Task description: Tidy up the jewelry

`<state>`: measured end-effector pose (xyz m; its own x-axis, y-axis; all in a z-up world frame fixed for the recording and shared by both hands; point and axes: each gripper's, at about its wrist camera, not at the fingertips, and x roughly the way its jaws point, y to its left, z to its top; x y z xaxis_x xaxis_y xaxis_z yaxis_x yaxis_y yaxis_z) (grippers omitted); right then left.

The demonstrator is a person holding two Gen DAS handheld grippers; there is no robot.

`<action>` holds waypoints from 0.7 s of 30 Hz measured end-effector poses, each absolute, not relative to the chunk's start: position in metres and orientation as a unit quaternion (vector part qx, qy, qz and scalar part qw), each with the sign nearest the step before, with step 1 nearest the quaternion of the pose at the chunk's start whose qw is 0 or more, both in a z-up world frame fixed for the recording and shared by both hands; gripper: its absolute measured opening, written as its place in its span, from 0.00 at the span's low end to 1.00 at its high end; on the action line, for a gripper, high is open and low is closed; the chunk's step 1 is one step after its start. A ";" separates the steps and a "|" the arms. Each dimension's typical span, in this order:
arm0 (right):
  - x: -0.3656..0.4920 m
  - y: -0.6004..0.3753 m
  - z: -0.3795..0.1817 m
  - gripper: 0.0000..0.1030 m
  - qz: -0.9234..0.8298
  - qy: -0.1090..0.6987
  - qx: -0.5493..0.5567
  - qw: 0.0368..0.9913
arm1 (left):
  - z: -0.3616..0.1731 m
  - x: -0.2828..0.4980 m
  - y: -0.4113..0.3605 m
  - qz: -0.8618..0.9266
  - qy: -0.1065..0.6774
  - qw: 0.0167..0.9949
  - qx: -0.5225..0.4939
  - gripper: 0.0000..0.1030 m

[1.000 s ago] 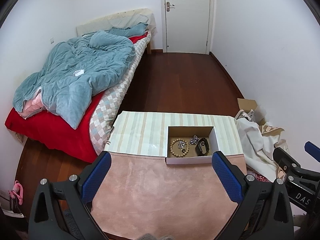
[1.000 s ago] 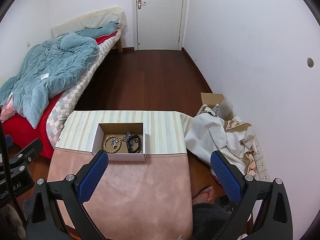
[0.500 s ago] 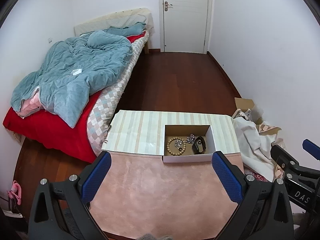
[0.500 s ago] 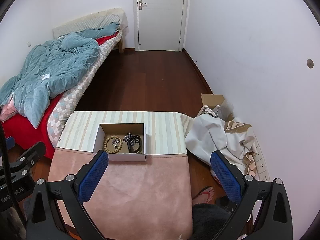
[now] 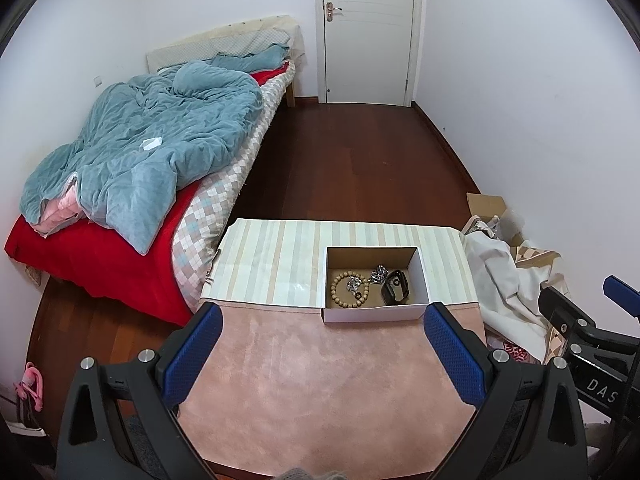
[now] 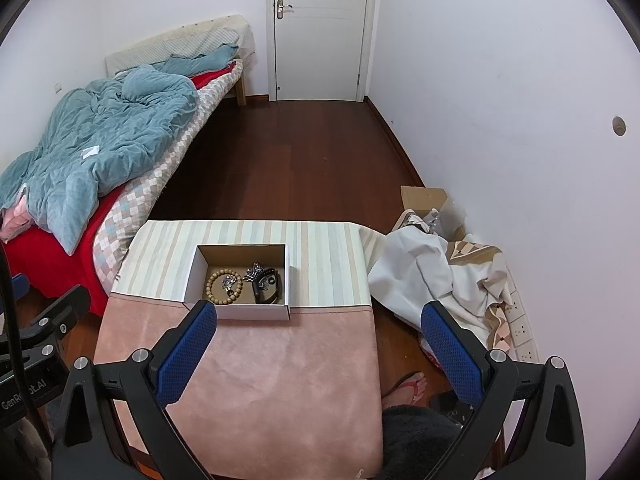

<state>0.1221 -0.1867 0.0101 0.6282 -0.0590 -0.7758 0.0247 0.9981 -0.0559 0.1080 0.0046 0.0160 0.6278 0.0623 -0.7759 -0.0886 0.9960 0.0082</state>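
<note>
A small open cardboard box (image 5: pixel 374 314) stands on the table, where the pink cloth meets the striped cloth; it also shows in the right wrist view (image 6: pixel 240 311). In it lie a wooden bead bracelet (image 5: pixel 349 291) (image 6: pixel 224 287), a silver chain piece (image 5: pixel 378 273) (image 6: pixel 254 271) and a black watch (image 5: pixel 394 288) (image 6: pixel 267 286). My left gripper (image 5: pixel 322 354) is open and empty, held above the pink cloth short of the box. My right gripper (image 6: pixel 318 350) is open and empty, above the table's near right part.
The table carries a pink cloth (image 5: pixel 320 384) near me and a striped cloth (image 5: pixel 276 264) beyond. A bed with a teal duvet (image 5: pixel 144 152) stands left. Crumpled white cloth (image 6: pixel 432 276) and a cardboard box (image 6: pixel 424 198) lie on the floor at right. A foot in a sandal (image 6: pixel 408 386) is beside the table.
Both grippers have shifted slightly; the box sits a little lower and further left in the left wrist view. Both stay open and empty.
</note>
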 end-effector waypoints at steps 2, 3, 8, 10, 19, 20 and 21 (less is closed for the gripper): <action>0.122 -0.187 0.010 1.00 -0.023 0.431 -0.020 0.902 | 0.016 0.108 0.005 0.042 0.430 0.902 -0.016 1.00; 0.122 -0.187 0.010 1.00 -0.023 0.431 -0.019 0.902 | 0.016 0.108 0.005 0.042 0.430 0.902 -0.016 1.00; 0.121 -0.187 0.010 1.00 -0.023 0.430 -0.020 0.902 | 0.016 0.107 0.005 0.042 0.429 0.902 -0.016 1.00; 0.122 -0.187 0.010 1.00 -0.023 0.430 -0.019 0.902 | 0.016 0.107 0.005 0.042 0.430 0.902 -0.016 1.00; 0.121 -0.188 0.012 1.00 -0.022 0.429 -0.020 0.903 | 0.017 0.106 0.006 0.042 0.428 0.903 -0.015 1.00; 0.120 -0.188 0.012 1.00 -0.022 0.429 -0.020 0.903 | 0.017 0.106 0.006 0.043 0.427 0.903 -0.014 1.00; 0.120 -0.188 0.012 1.00 -0.022 0.428 -0.020 0.903 | 0.017 0.105 0.007 0.043 0.427 0.903 -0.014 1.00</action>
